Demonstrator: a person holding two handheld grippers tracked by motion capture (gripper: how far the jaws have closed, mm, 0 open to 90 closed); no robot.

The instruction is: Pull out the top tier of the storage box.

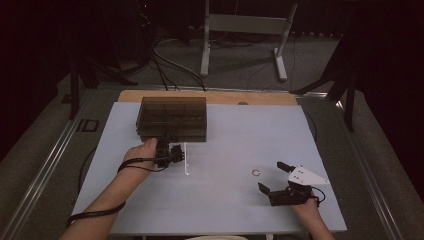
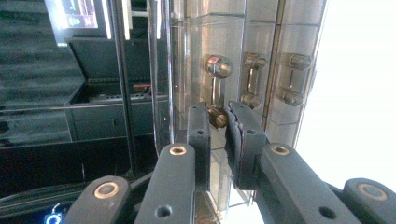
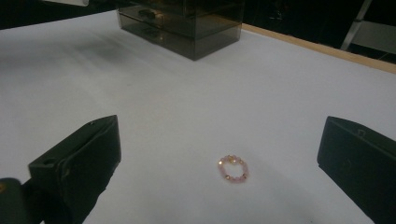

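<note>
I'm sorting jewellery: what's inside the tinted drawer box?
Through the tinted drawer box, only divider lines show. The left gripper pinches a drawer handle. The smoky walls obscure any contents.

Desk point(image 1: 225, 200): white top, wooden strip along far edge. Smoked-plastic drawer box point(image 1: 172, 118) stands at far left. Small pink beaded ring point(image 1: 256, 172) lies flat right of centre, well apart from the box.

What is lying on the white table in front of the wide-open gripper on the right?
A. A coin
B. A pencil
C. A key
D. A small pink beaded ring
D: a small pink beaded ring lies flat on the white table, ahead of the right gripper, whose jaws stand wide apart.
</note>
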